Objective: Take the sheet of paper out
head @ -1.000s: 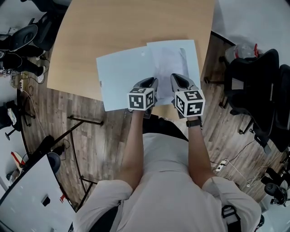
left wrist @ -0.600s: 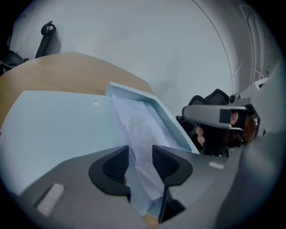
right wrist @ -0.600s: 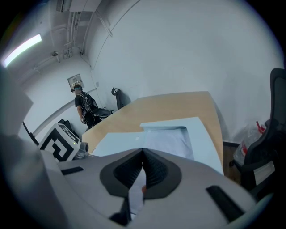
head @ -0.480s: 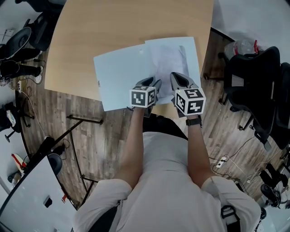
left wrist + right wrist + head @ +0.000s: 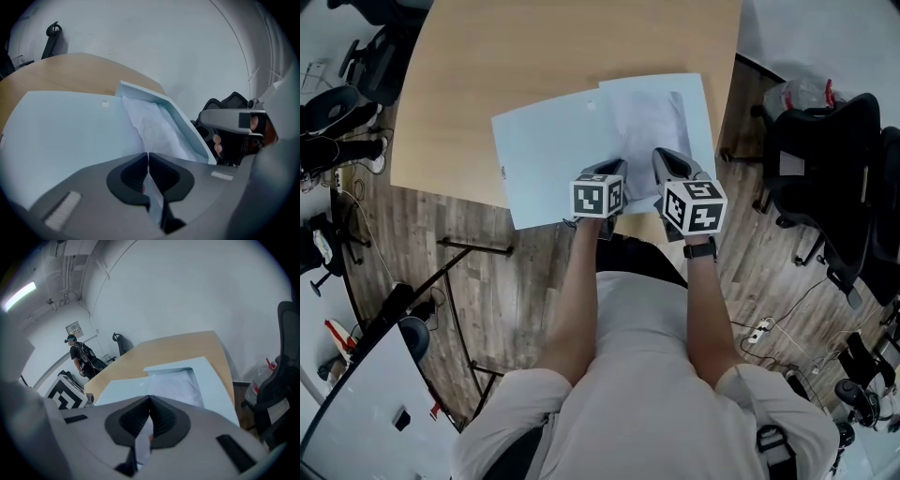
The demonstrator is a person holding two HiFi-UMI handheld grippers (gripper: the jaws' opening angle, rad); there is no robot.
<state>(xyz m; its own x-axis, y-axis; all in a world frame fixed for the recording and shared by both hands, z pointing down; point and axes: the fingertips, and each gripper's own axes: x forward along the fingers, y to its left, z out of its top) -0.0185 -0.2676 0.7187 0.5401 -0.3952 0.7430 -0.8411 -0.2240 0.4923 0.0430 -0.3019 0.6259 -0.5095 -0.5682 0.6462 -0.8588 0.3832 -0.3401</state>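
A pale blue folder point(image 5: 548, 155) lies open on the wooden table point(image 5: 534, 56), with a crinkled white sheet of paper point(image 5: 652, 127) in its right half. My left gripper point(image 5: 617, 171) is at the near edge where sheet and fold meet. Its jaws are closing, and in the left gripper view point(image 5: 148, 157) a thin pale edge of the sheet point(image 5: 154, 129) is pinched between them. My right gripper point(image 5: 664, 157) is just to the right, shut on the folder's near edge point(image 5: 213, 380); a pale strip shows between its pads point(image 5: 150, 401).
Both grippers work at the table's near edge, over the person's lap. Black office chairs point(image 5: 825, 169) stand to the right, and more chairs and cables to the left point(image 5: 337, 103). A person point(image 5: 79, 357) stands far beyond the table.
The left gripper has edged slightly forward and down onto the near edge of the sheet. The right gripper and the folder have stayed in place.
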